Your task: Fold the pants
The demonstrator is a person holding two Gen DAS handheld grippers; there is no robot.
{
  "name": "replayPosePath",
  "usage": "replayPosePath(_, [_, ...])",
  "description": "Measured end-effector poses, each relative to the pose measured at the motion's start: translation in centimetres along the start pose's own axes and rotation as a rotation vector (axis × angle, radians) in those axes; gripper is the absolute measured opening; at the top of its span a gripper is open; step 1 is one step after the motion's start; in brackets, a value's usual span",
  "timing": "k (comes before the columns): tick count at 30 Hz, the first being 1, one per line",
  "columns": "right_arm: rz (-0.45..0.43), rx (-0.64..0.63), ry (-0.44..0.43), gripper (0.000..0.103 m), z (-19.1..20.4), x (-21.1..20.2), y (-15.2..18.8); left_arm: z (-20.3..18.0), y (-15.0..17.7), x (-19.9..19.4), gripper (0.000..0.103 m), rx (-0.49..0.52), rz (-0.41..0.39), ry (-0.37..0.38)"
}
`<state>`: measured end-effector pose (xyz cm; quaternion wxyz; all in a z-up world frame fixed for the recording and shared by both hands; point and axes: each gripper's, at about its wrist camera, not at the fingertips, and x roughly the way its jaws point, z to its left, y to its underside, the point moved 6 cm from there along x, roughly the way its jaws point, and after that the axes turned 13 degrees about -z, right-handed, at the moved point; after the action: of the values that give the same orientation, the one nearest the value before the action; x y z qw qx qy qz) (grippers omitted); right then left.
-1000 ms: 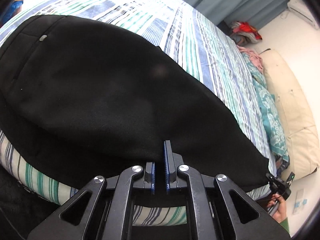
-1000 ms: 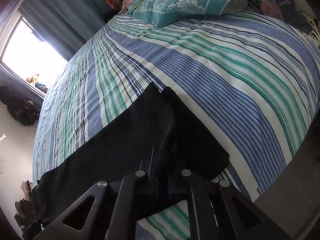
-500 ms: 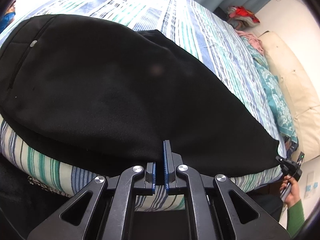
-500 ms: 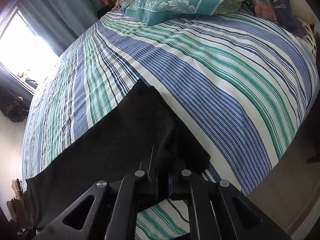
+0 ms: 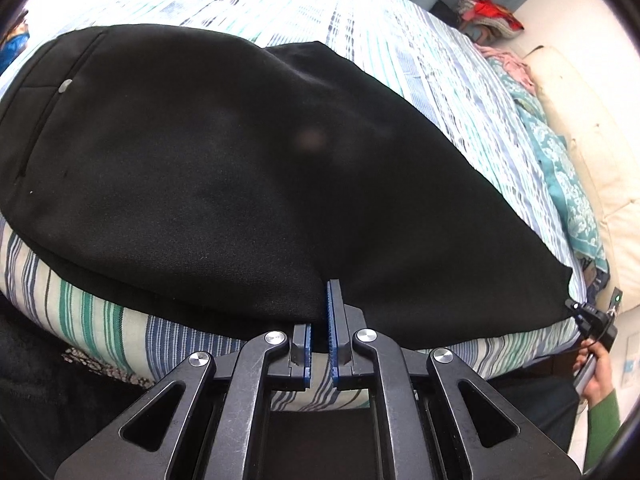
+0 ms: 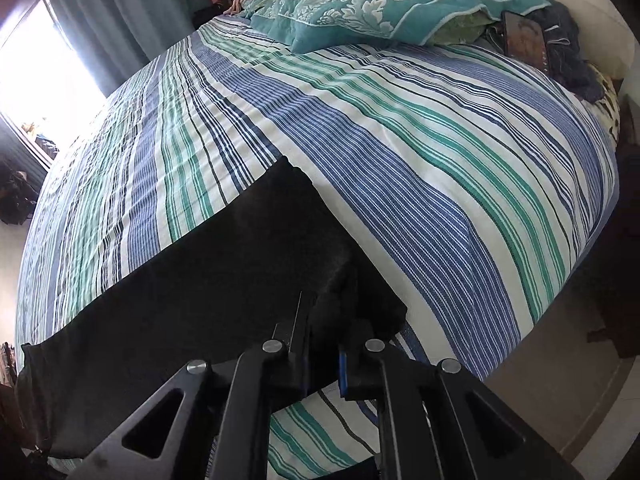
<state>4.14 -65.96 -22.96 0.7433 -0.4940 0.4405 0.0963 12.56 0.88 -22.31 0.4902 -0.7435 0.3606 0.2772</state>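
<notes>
Black pants (image 5: 248, 168) lie along the near edge of a striped bed (image 5: 400, 60), waistband to the left, leg hems to the right. My left gripper (image 5: 322, 320) is shut on the near edge of the pants around mid-length. In the right wrist view the pants (image 6: 200, 280) stretch away to the left. My right gripper (image 6: 322, 344) is shut on the hem end of the legs, where the fabric bunches between the fingers. The right gripper also shows in the left wrist view (image 5: 592, 320) at the hem corner.
The striped sheet (image 6: 400, 160) covers the bed beyond the pants. A teal patterned pillow (image 6: 380, 4) and dark items (image 6: 560, 48) lie at the head. A cream headboard (image 5: 592, 128), curtains (image 6: 128, 4) and a window (image 6: 36, 68) are around it.
Both grippers have drawn back toward the near bed edge with the pants. More sheet shows beyond them and the mattress side has come into view. Both stay shut on the fabric.
</notes>
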Motion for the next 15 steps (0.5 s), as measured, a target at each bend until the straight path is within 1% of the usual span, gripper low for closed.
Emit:
replayPosePath(2, [-0.006,0.016,0.003,0.038,-0.2,-0.4,0.0,0.8,0.7,-0.7,0.017,0.003,0.023,-0.016])
replayPosePath(3, [-0.007,0.032,-0.02,0.043,-0.1,-0.7,0.0,1.0,0.9,-1.1,0.02,0.004,0.037,-0.02])
replayPosePath(4, [-0.01,0.043,-0.037,0.052,0.0,-1.2,0.1,1.2,1.2,-1.8,0.028,0.015,0.052,-0.024])
replayPosePath(5, [-0.016,0.042,-0.043,0.058,0.2,-1.8,0.1,1.5,1.5,-2.6,0.039,0.027,0.067,-0.029])
replayPosePath(6, [-0.025,0.03,-0.033,0.065,0.3,-2.6,0.0,1.8,1.9,-3.9,0.042,0.03,0.073,-0.027])
replayPosePath(7, [-0.041,0.007,0.0,0.078,0.3,-3.5,0.0,2.2,2.0,-5.2,0.047,0.024,0.069,-0.016])
replayPosePath(8, [-0.069,-0.02,0.036,0.085,0.3,-4.5,-0.2,2.6,1.9,-6.7,0.048,0.014,0.056,-0.001])
replayPosePath(9, [-0.101,-0.045,0.067,0.086,0.2,-5.7,-0.3,3.1,1.4,-8.0,0.048,0.004,0.03,0.003])
replayPosePath(10, [-0.127,-0.071,0.104,0.086,0.0,-6.7,-0.4,3.8,0.5,-9.3,0.05,-0.003,-0.01,0.0])
replayPosePath(11, [-0.149,-0.094,0.144,0.086,-0.1,-7.6,-0.6,4.6,-0.7,-10.3,0.057,-0.01,-0.056,-0.003])
replayPosePath(12, [-0.176,-0.115,0.171,0.086,0.0,-8.6,-0.7,5.3,-2.2,-11.0,0.061,-0.015,-0.104,-0.009])
replayPosePath(13, [-0.204,-0.132,0.178,0.086,0.6,-9.5,-0.8,6.0,-4.0,-11.3,0.065,-0.017,-0.158,-0.024])
replayPosePath(15, [-0.245,-0.168,0.144,0.086,2.9,-11.0,-1.0,7.4,-6.7,-11.2,0.066,-0.008,-0.243,-0.065])
